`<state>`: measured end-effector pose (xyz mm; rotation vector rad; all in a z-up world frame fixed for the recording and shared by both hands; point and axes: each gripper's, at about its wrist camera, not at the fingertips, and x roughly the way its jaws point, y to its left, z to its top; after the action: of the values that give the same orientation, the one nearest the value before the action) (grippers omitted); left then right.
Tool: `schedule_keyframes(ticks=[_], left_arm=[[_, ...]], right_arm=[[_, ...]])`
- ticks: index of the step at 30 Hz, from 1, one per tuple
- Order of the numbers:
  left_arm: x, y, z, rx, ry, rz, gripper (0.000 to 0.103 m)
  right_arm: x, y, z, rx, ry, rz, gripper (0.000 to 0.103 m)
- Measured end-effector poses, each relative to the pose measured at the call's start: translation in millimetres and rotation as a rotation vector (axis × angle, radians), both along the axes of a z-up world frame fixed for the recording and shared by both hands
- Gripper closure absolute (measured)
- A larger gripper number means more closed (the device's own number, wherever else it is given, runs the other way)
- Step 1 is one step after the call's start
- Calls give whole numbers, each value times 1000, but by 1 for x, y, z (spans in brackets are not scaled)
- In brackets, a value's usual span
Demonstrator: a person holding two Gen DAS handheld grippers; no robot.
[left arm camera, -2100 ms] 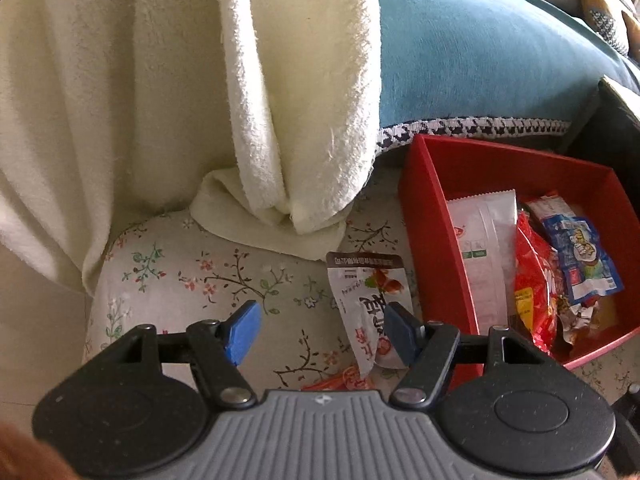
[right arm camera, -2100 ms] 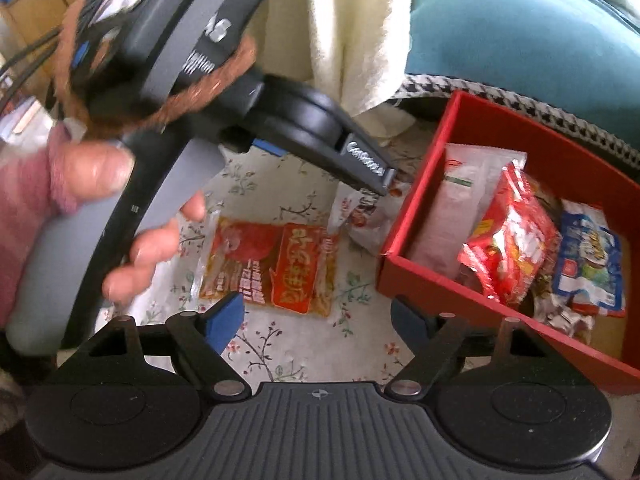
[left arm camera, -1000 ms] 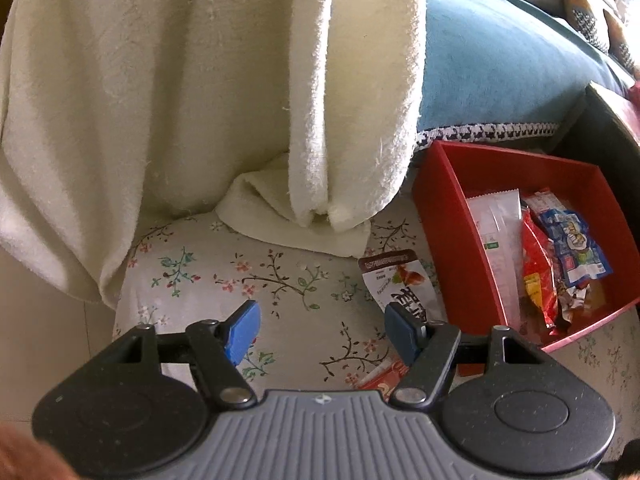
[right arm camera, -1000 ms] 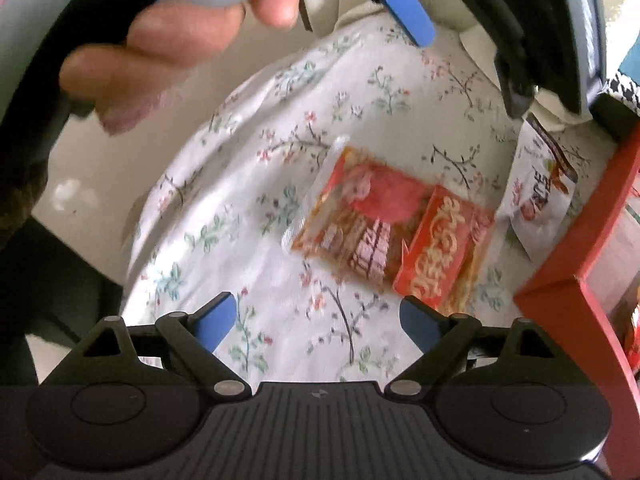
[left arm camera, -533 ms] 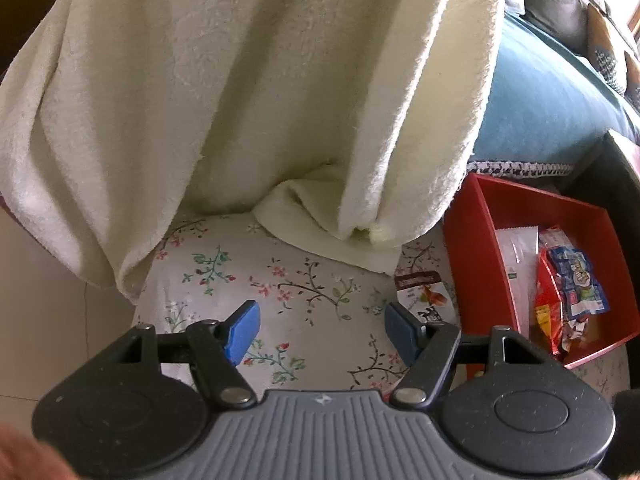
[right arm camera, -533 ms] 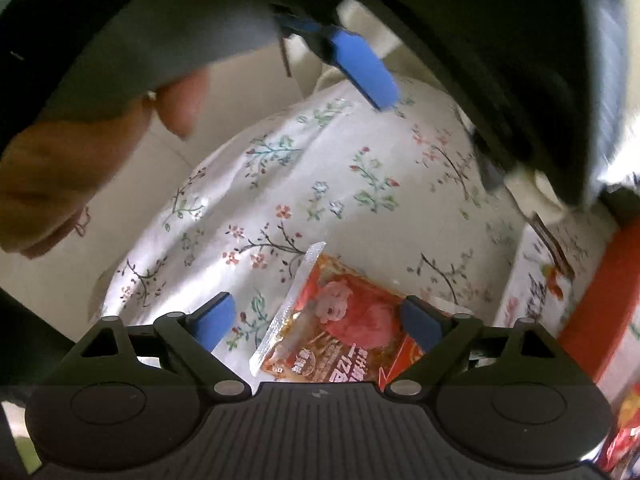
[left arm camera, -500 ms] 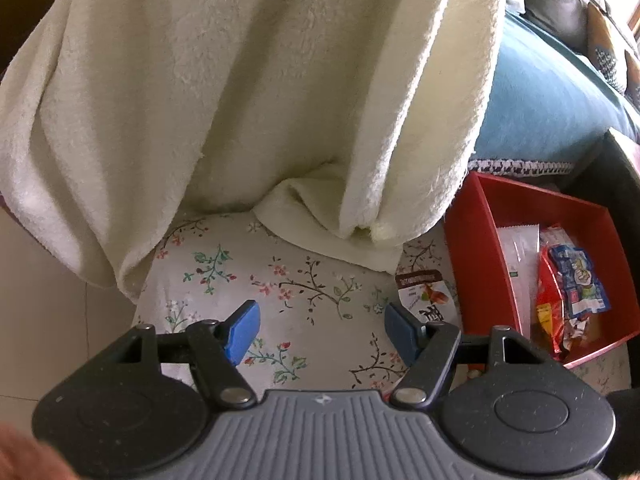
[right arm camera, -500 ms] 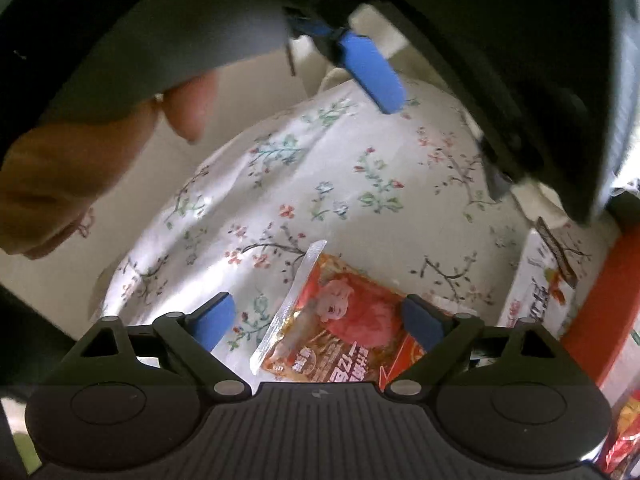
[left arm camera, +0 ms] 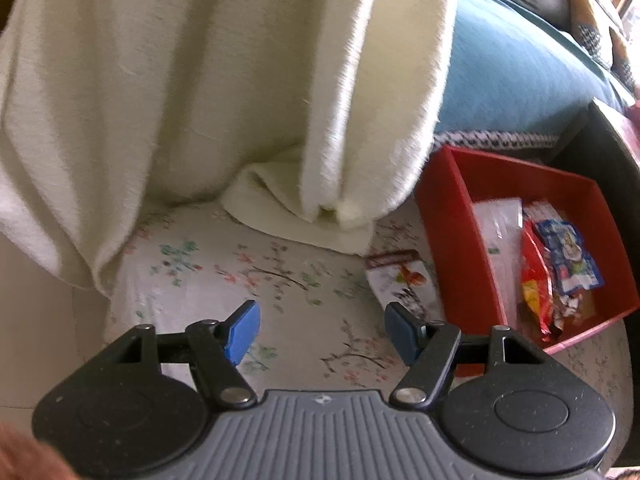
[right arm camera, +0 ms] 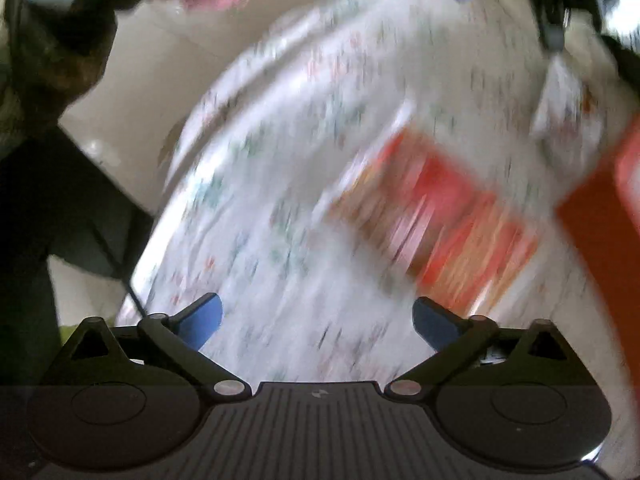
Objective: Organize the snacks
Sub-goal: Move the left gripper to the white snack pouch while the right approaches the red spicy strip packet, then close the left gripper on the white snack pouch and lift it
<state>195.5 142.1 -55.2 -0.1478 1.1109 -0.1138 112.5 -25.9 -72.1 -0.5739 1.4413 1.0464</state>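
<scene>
The red-and-orange snack packet point(right arm camera: 432, 216) lies flat on my flowered tablecloth point(right arm camera: 280, 200), just beside the near wall of the red box point(left arm camera: 448, 232). Its printing is smeared by blur, so I cannot read a word of it. A second snack, the white packet point(left arm camera: 404, 284) with a dark top strip and dark characters too blurred to make out, lies on the cloth touching or nearly touching the box's left wall.

Inside the box, against that left wall, lies a clear-and-white packet point(left arm camera: 500, 232); next to it are a red-and-yellow packet point(left arm camera: 534, 288) and a blue packet point(left arm camera: 568, 260), whose lettering is too small to read.

My right tongs point(right arm camera: 316, 322) hover over the cloth, jaws opening wide and empty, with the red-and-orange packet just ahead of the right pad. My left tongs point(left arm camera: 320, 330) stand about half open, gripping nothing, aimed at the cloth left of the box.

Beyond the box hang a cream towel point(left arm camera: 240, 80) and a blue cushion point(left arm camera: 512, 64).
</scene>
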Motion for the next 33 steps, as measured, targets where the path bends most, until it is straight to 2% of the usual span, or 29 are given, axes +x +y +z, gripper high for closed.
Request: schedule_keyframes(ticks=[3, 7, 11, 16, 18, 19, 20, 22, 26, 29, 31, 33], left_arm=[[3, -13, -4, -18, 14, -15, 42], [12, -24, -8, -40, 24, 38, 42], [20, -34, -20, -115, 64, 110, 42], [25, -56, -37, -59, 75, 156, 43], [25, -57, -42, -69, 56, 199, 52], [25, -56, -44, -81, 59, 220, 62], [25, -55, -46, -86, 65, 233, 64], [21, -54, -44, -70, 54, 230, 75], [8, -51, -44, -98, 66, 188, 79], [-9, -44, -36, -66, 56, 156, 87], [-22, -37, -27, -52, 43, 127, 95], [-34, -27, -19, -11, 23, 102, 97]], right_arm=[[-7, -18, 2, 28, -21, -56, 1], [-2, -36, 19, 75, -51, -119, 1], [11, -50, 36, 112, -83, -169, 1], [17, -56, 42, 114, -122, -196, 1], [19, -62, 46, 118, -137, -208, 1], [21, -65, 49, 119, -145, -213, 1], [23, -67, 51, 117, -154, -221, 1], [23, -67, 49, 110, -180, -239, 2], [24, -61, 56, 126, -224, -232, 3], [21, -47, 56, 115, -282, -159, 3], [20, -34, 51, 95, -307, -99, 4], [22, -19, 46, 66, -342, -9, 4]])
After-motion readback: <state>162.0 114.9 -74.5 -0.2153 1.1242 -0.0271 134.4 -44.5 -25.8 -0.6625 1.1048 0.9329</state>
